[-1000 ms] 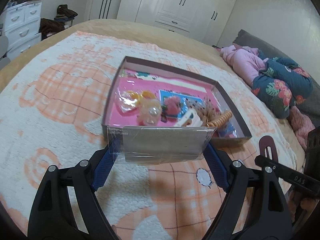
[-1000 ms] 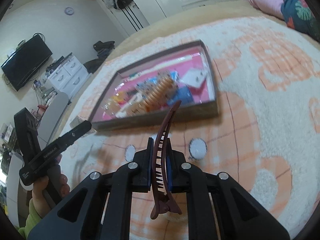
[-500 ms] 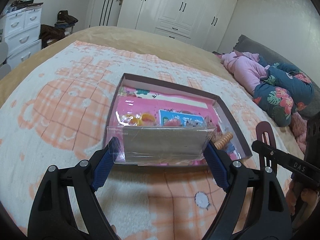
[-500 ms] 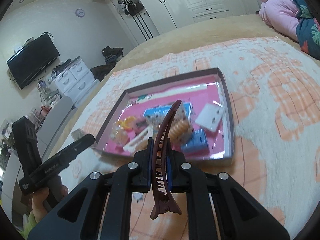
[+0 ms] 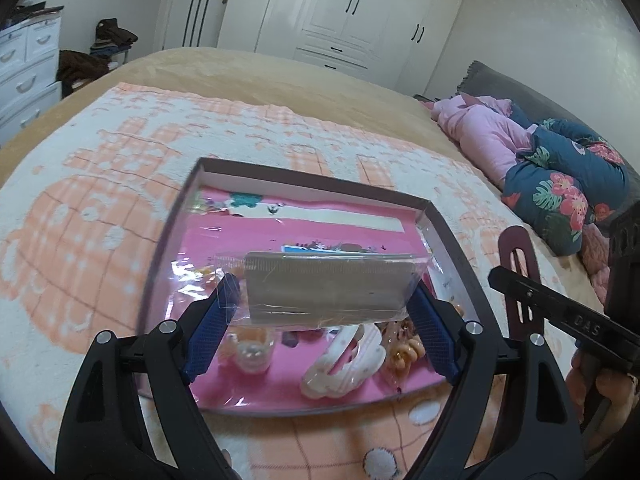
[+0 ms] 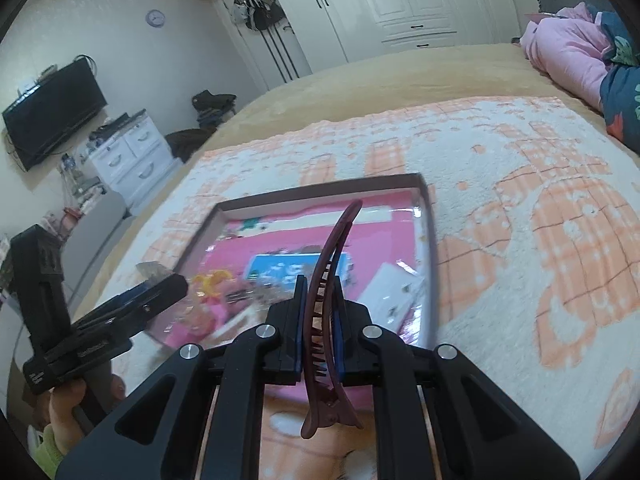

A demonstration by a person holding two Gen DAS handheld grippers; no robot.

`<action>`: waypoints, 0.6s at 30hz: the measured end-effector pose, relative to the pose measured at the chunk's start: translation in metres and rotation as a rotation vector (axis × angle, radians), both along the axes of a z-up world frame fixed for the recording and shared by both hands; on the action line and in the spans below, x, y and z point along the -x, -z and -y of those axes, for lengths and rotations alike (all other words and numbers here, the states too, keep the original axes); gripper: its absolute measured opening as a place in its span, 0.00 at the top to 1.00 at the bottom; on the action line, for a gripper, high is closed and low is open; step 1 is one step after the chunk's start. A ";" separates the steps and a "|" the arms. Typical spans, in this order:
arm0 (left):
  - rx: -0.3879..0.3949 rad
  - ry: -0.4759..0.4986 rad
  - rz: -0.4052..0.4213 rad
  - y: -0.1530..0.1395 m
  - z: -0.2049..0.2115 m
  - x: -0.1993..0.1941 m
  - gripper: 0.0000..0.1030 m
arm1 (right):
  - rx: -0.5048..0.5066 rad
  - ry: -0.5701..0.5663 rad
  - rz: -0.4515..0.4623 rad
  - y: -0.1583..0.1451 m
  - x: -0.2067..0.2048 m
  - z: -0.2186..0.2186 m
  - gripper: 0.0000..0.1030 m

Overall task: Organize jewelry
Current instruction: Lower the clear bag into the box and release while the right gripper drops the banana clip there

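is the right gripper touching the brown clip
Touching. The right wrist view shows the right gripper with both blue pads pressed flat against the sides of the brown clip, which stands on edge between them, no gap.

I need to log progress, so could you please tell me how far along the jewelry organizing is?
Done: several pieces, including a white hair clip, already lie in the pink-lined box. In hand: the left hand-held gripper holds a clear packet over the box; the right hand-held gripper grips a brown hair clip. Left: setting both down inside.
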State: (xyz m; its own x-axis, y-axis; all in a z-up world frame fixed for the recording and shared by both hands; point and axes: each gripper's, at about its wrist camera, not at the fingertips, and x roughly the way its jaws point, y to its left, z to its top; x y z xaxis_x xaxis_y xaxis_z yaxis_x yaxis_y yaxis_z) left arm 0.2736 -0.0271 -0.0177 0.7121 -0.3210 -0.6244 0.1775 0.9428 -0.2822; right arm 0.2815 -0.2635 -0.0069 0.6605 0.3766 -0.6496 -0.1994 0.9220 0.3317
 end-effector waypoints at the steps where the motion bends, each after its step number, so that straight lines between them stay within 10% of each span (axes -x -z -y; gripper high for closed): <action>1: -0.002 0.005 -0.002 0.003 0.002 -0.001 0.28 | 0.009 0.002 -0.007 0.003 -0.004 0.001 0.89; 18: -0.069 0.047 -0.029 0.026 0.014 -0.028 0.27 | 0.087 -0.021 -0.087 0.041 -0.039 -0.013 0.89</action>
